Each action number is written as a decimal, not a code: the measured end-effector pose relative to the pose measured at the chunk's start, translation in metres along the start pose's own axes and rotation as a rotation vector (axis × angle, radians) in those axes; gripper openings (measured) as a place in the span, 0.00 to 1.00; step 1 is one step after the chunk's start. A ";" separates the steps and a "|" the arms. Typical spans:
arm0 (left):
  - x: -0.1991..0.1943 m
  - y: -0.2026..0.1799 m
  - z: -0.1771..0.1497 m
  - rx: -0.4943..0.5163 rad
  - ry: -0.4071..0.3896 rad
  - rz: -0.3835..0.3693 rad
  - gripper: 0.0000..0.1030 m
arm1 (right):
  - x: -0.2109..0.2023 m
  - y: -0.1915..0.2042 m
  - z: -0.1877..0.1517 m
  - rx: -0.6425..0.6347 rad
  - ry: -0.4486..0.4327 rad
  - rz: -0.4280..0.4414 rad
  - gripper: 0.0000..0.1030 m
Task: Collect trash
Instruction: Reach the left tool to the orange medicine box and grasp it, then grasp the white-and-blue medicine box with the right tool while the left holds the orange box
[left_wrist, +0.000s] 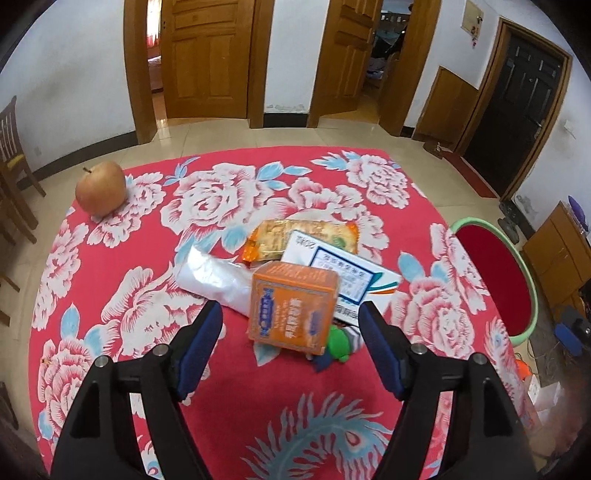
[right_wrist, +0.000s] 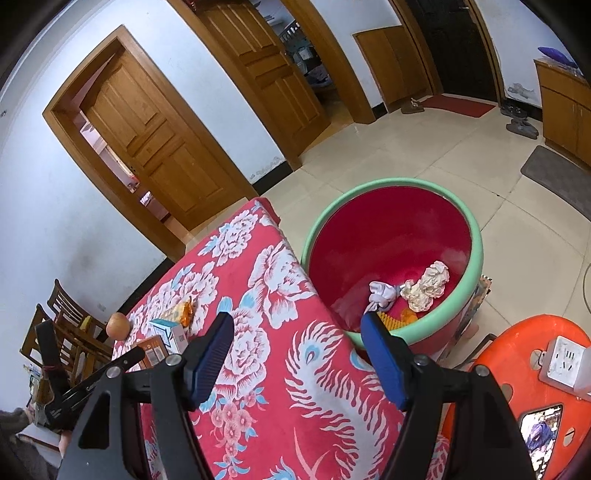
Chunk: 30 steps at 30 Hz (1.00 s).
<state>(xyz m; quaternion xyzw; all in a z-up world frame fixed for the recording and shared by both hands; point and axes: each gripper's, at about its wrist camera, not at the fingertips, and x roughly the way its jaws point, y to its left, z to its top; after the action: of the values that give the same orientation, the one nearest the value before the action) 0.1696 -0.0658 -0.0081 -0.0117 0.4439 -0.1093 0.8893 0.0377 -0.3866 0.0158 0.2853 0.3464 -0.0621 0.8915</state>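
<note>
An orange box (left_wrist: 291, 306) lies on the red flowered tablecloth (left_wrist: 147, 258), just ahead of my open, empty left gripper (left_wrist: 291, 314). Behind it lie a silver wrapper (left_wrist: 214, 277), a white and blue box (left_wrist: 340, 273) and an orange snack packet (left_wrist: 295, 240). A small green thing (left_wrist: 338, 343) lies under the box's right corner. My right gripper (right_wrist: 297, 325) is open and empty over the table's right edge, next to the red basin with a green rim (right_wrist: 476, 236). The basin holds crumpled paper (right_wrist: 428, 284) and a white wad (right_wrist: 382, 293).
An apple (left_wrist: 100, 192) sits at the table's far left. Wooden chairs (right_wrist: 70, 325) stand left of the table. An orange plastic stool (right_wrist: 517, 347) with a power strip and a phone stands at the right. Wooden doors and a cabinet line the walls.
</note>
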 end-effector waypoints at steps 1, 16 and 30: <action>0.002 0.000 -0.001 0.005 -0.001 0.007 0.73 | 0.002 0.002 -0.001 -0.004 0.005 0.000 0.72; 0.001 0.017 -0.008 -0.053 -0.017 -0.064 0.51 | 0.031 0.060 -0.010 -0.134 0.066 0.051 0.72; -0.027 0.079 -0.014 -0.161 -0.097 0.128 0.51 | 0.087 0.133 -0.024 -0.240 0.176 0.108 0.82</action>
<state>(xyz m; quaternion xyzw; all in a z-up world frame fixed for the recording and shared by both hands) 0.1573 0.0184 -0.0043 -0.0599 0.4074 -0.0157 0.9112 0.1303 -0.2556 0.0063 0.1992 0.4124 0.0531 0.8874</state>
